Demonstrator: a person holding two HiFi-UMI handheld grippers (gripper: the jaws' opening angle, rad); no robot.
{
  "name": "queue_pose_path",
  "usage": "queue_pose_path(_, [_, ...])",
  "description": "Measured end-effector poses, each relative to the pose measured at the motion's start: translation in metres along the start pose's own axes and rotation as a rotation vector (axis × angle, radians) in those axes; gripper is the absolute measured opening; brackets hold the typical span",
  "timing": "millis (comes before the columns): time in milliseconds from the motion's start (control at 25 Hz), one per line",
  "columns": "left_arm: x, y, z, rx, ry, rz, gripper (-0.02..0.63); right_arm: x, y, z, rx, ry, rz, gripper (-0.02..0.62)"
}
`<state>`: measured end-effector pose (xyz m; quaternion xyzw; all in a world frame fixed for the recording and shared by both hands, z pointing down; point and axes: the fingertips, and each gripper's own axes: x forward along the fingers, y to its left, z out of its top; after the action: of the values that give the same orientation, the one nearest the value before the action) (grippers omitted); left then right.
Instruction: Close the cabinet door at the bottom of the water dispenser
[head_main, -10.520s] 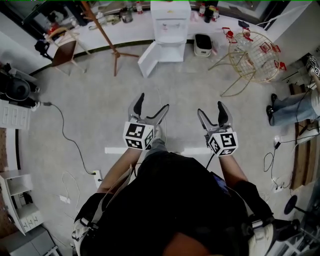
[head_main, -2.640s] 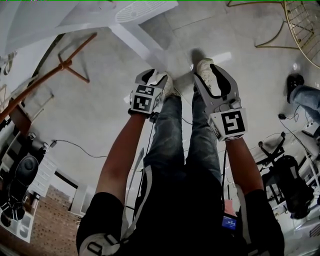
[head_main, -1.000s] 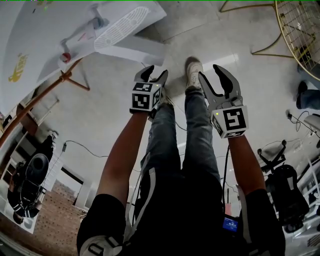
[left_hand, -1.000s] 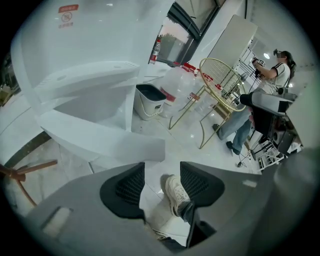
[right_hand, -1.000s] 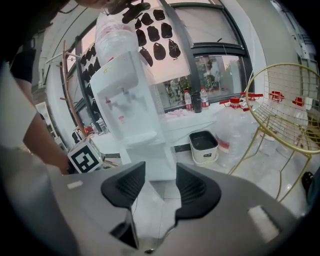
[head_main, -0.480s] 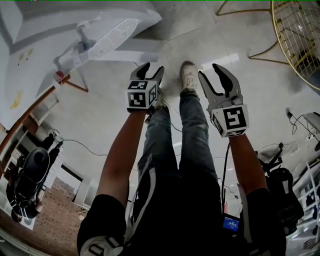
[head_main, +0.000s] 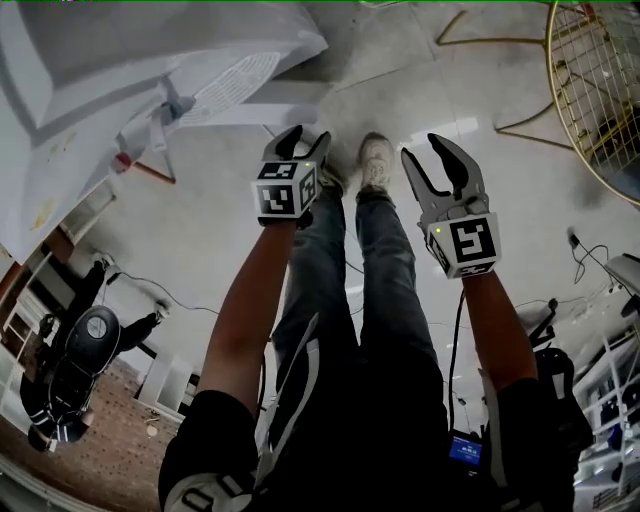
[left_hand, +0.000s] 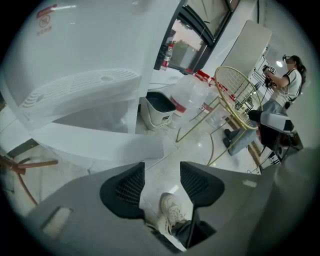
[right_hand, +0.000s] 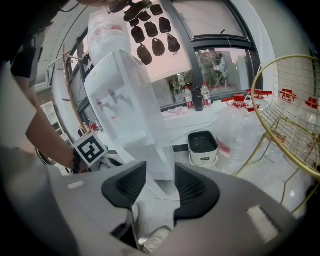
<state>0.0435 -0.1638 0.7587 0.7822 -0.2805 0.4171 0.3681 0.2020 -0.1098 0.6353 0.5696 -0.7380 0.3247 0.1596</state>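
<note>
The water dispenser (head_main: 150, 50) stands at the far-left edge of the floor (head_main: 480, 90); its cabinet door (head_main: 280, 98) hangs open at the bottom, swung out over the floor towards the person's shoe (head_main: 375, 160). The left gripper (head_main: 306, 138) is held low and just short of that door's free edge, probably because a swung-out door wants a push, not a grip; its jaws stand about half apart with only floor and shoe showing between them. The right gripper (head_main: 420, 146) is carried alongside, well clear of the door, jaws likewise half apart on nothing; I take it for a spare hand here. Ten seconds back the person stood across the room from the dispenser; a second ago it filled less of the head view, and both grippers have since drifted nearer.
</note>
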Motion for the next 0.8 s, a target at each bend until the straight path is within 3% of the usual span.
queue_pose_path(440, [0.016, 0.001, 0.007, 0.004, -0.047, -0.033, 0.232, 0.005, 0.001, 0.002, 0.021, 0.019, -0.006, 0.183])
queue_pose_path(800, [0.01, -0.016, 0.008, 0.037, 0.003, -0.035, 0.232, -0.006, -0.003, 0.004, 0.041, 0.006, -0.032, 0.181])
